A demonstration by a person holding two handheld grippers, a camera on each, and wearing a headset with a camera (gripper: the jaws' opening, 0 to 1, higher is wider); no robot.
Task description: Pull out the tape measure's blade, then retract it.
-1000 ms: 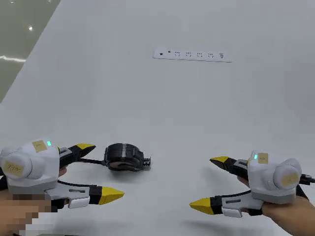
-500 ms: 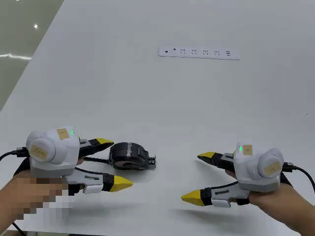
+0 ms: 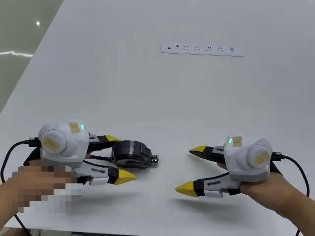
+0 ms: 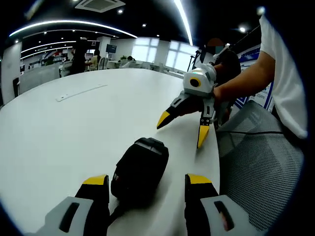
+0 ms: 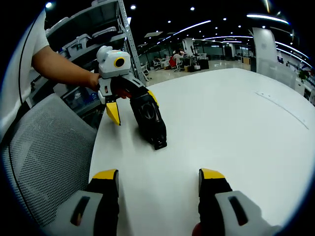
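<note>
The tape measure (image 3: 131,154) lies flat on the white worktop (image 3: 147,98), near the front edge and left of the middle. Its case is black, and the hook tab (image 3: 154,158) sits at the mouth of the case, facing right.

The left gripper (image 3: 119,157) is spread wide with the tape measure between its two yellow-tipped jaws. In the left gripper view the case (image 4: 140,169) sits closer to the left jaw, with bare worktop between it and the right jaw. I cannot tell whether the nearer jaw touches it.

The right gripper (image 3: 190,168) is also spread wide and holds nothing. It hovers low over the worktop, to the right of the tape measure and apart from it, with its tips pointing towards the hook end. In the right gripper view the tape measure (image 5: 150,119) lies ahead, beyond the jaws.

A white power strip (image 3: 202,49) lies at the far side of the worktop, well apart. A grey mesh chair (image 5: 39,147) stands at the near edge.
</note>
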